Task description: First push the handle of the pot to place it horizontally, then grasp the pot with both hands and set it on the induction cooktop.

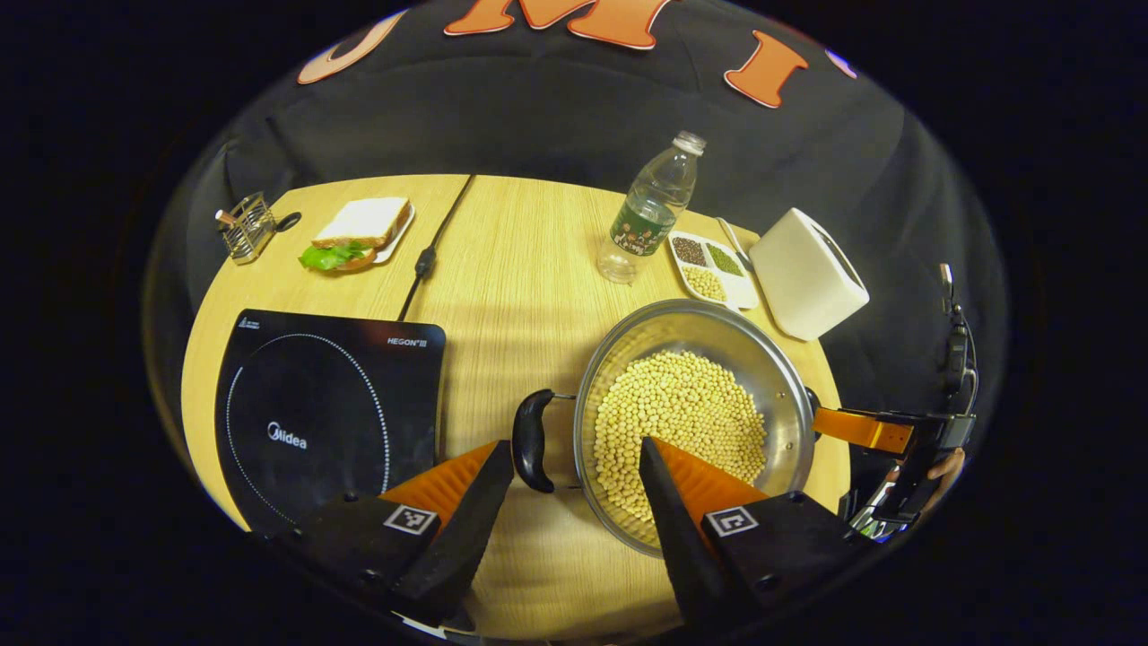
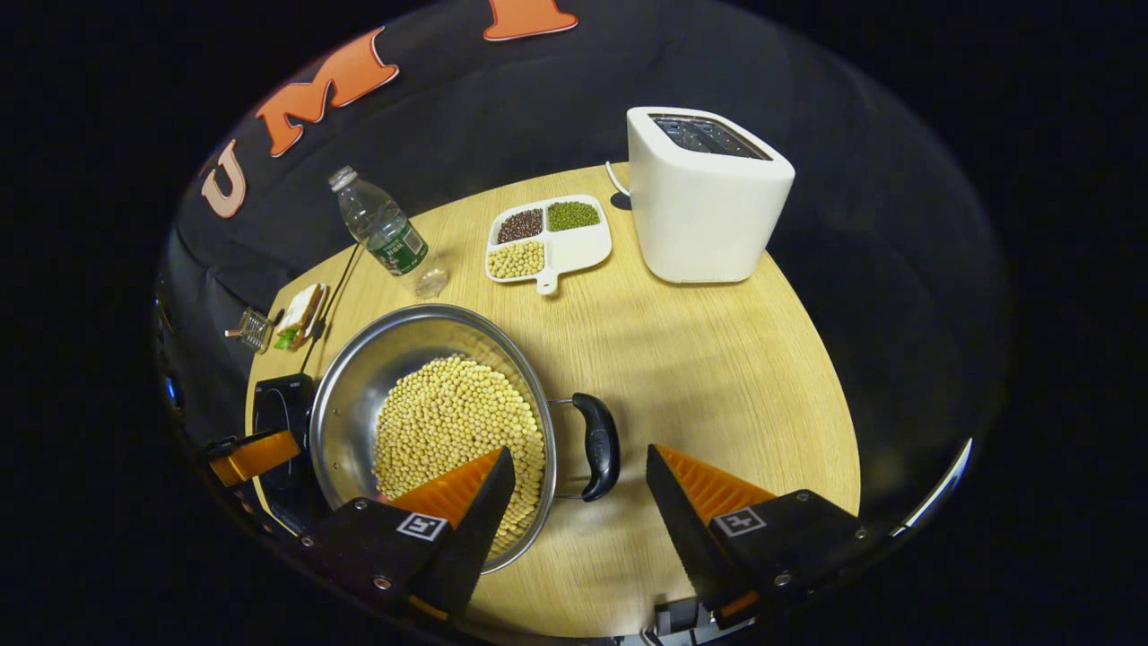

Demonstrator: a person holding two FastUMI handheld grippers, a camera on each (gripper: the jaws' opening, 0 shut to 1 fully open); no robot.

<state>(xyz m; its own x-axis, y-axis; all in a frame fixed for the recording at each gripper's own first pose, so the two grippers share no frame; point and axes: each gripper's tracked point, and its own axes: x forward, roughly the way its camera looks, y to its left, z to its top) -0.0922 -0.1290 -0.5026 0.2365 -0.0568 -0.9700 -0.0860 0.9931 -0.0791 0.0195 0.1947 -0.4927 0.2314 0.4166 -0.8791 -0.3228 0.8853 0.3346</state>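
Note:
A steel pot (image 1: 717, 327) holding soybeans (image 1: 677, 413) sits on the wooden table, right of the black induction cooktop (image 1: 327, 413). My left gripper (image 1: 574, 449) is open, straddling the pot's black left handle (image 1: 531, 440); that handle lies close to the left finger. In the right gripper view the pot (image 2: 377, 359) is at the left. Its black right handle (image 2: 599, 446) stands between the fingers of my open right gripper (image 2: 579, 451), untouched. The cooktop (image 2: 273, 399) peeks out behind the pot. Each view shows the other gripper's orange finger at the pot's far side.
At the back of the table stand a water bottle (image 1: 650, 211), a divided dish of beans (image 1: 708, 265) and a white toaster (image 1: 807, 274). A sandwich on a plate (image 1: 359, 231), a wire rack (image 1: 244, 226) and the cooktop's power cord (image 1: 430, 251) are at the back left.

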